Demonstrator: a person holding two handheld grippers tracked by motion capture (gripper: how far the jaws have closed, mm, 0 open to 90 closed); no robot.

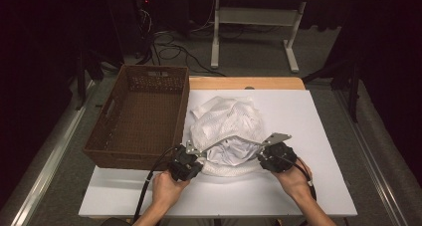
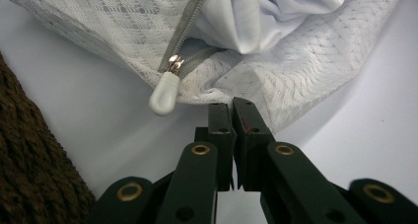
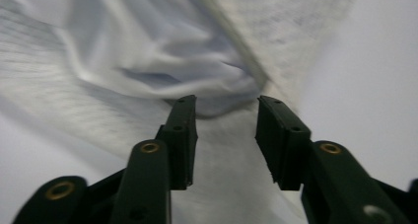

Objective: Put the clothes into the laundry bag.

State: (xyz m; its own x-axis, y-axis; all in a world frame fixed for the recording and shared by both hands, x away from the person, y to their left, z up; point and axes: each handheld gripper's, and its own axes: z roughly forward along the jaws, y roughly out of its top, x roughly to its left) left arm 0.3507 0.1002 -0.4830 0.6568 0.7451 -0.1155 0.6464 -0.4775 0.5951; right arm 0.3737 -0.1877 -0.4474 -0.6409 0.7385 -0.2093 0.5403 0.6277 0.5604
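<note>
A white mesh laundry bag lies on the white table top, its zipper open and white cloth bulging from the near side. My left gripper is at the bag's near left corner. In the left gripper view its jaws are pressed together on the mesh hem, just right of the white zipper pull. My right gripper is at the bag's near right edge. Its jaws stand apart, with the white cloth just beyond the tips and nothing pinched.
A brown woven basket with nothing inside stands on the table's left, close beside the bag; its wall is next to my left gripper. Bare white surface lies to the right and along the near edge. Cables and a desk frame are on the floor behind.
</note>
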